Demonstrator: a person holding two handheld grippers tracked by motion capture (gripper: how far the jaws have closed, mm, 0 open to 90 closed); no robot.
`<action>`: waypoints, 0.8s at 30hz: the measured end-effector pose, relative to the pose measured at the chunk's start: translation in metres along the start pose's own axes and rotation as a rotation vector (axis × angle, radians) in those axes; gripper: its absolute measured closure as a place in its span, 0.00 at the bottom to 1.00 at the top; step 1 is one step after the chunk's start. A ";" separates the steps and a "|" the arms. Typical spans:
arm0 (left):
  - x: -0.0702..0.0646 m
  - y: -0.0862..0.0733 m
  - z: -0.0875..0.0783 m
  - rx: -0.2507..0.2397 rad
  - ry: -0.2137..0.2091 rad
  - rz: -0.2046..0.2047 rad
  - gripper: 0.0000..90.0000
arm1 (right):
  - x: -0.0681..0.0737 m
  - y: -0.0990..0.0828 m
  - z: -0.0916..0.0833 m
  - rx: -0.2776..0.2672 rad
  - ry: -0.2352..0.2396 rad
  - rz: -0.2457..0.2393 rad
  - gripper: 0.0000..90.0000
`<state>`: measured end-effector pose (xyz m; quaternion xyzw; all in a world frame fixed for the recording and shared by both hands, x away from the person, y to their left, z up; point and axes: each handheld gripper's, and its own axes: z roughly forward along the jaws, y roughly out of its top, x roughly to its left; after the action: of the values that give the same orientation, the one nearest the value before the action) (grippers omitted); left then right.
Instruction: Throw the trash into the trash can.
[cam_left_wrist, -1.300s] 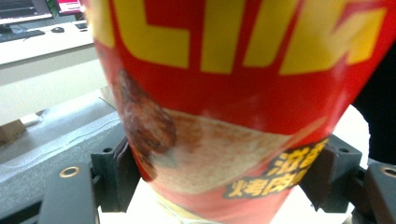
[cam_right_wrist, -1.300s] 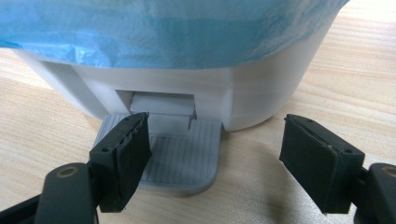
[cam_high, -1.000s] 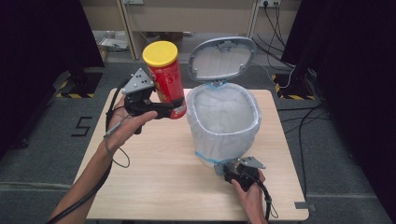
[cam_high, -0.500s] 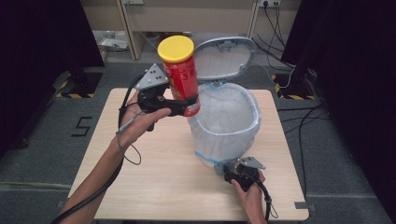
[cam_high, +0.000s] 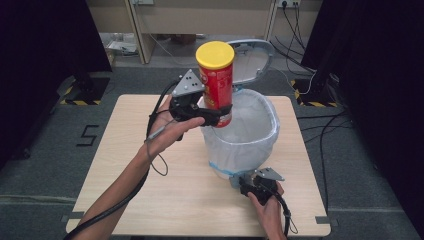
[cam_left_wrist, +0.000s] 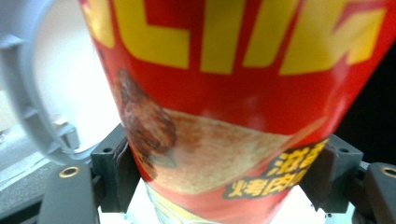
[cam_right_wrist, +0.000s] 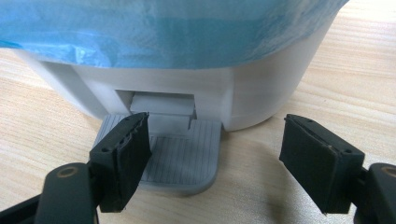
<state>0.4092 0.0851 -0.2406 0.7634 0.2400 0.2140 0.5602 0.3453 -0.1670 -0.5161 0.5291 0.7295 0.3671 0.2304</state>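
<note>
The left gripper (cam_high: 220, 117) pinches a light, stiff, slippery crisp can (cam_high: 216, 75) near its base above the bin (cam_high: 273, 125), while the right gripper (cam_right_wrist: 215, 158), jaws spread, rests on the near pedal (cam_right_wrist: 184, 156).

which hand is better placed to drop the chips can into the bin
Left: the left gripper grips the chips can upright at the rim of the open pedal bin, while the right gripper sits low at the bin's pedal.
</note>
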 end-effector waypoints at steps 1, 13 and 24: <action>-0.001 0.000 0.002 0.002 -0.002 -0.001 0.27 | 0.000 0.000 0.000 0.000 0.000 0.000 0.27; -0.010 -0.012 0.032 0.061 -0.027 -0.006 0.27 | 0.000 0.000 0.000 0.000 0.001 -0.004 0.27; -0.008 -0.025 0.049 0.197 -0.051 0.001 0.27 | 0.000 0.000 0.000 -0.001 0.004 0.002 0.27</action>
<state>0.4292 0.0501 -0.2791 0.8201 0.2454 0.1702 0.4881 0.3456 -0.1671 -0.5162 0.5290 0.7293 0.3686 0.2289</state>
